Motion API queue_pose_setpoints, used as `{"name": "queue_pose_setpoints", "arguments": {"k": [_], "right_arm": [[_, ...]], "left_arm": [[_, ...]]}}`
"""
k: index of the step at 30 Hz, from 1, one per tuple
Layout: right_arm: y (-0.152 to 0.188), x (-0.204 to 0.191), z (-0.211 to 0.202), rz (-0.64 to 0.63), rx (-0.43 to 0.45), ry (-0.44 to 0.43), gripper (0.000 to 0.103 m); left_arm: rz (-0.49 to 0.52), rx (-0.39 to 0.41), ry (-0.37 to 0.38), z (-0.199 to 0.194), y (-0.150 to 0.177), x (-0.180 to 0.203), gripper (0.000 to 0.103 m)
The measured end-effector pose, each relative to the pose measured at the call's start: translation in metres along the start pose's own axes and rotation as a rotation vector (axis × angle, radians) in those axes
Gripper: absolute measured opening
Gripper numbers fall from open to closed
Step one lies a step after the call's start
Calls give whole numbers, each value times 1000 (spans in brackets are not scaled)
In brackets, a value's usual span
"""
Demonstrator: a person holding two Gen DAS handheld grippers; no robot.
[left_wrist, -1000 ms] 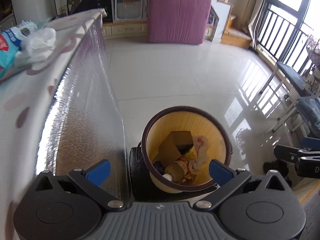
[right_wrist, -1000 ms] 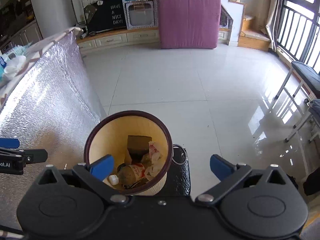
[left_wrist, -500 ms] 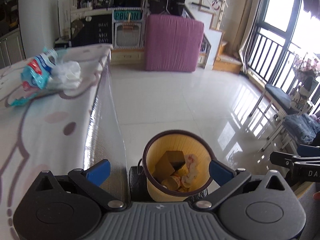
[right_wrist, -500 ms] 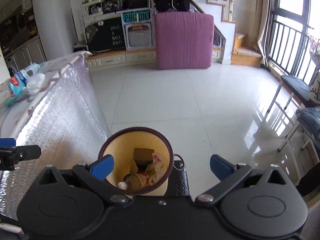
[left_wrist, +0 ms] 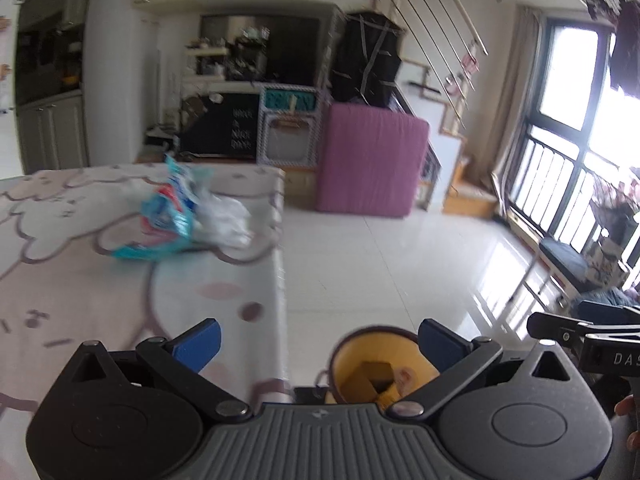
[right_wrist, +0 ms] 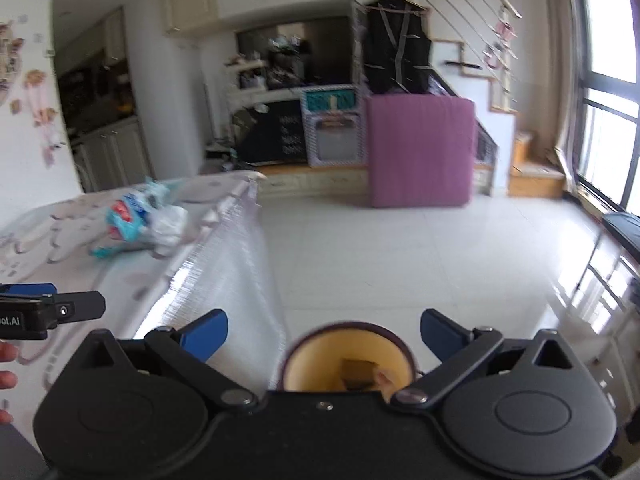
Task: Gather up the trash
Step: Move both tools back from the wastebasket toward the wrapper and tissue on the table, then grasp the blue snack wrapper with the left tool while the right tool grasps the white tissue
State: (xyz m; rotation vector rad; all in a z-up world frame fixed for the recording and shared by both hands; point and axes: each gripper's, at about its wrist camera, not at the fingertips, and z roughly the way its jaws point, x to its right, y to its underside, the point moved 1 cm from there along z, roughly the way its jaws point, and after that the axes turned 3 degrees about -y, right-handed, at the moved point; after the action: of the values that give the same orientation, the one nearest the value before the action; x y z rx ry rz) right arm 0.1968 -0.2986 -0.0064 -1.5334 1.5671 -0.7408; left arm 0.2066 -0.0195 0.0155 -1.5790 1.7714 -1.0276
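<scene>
Far left on the desk (left_wrist: pixel 100 280) I see the trash: a crumpled blue-and-red wrapper (left_wrist: pixel 166 222) touching a white plastic bag (left_wrist: pixel 224 220), near the desk's far edge. Both look light, soft and slippery; I'd pinch a bunched fold, not a flat face. My left gripper (left_wrist: pixel 318 342) hovers with fingers spread wide, empty. To its right, on the floor, stands the bin (right_wrist: pixel 346 360), already holding rubbish. My right gripper (right_wrist: pixel 324 330) is likewise spread and empty.
</scene>
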Motion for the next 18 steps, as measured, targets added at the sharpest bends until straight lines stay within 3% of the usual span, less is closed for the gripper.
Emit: {"name": "queue_pose_setpoints", "arguments": {"k": [8,18], "right_arm": [[-19,-54,23,-18,71,-99,103],[-46,-111,95,-22,92,-204,103]], "left_arm": [[-37,83,-71,-17,-11,-60,103],[-61,70,-109,30,-58,-123,103]]}}
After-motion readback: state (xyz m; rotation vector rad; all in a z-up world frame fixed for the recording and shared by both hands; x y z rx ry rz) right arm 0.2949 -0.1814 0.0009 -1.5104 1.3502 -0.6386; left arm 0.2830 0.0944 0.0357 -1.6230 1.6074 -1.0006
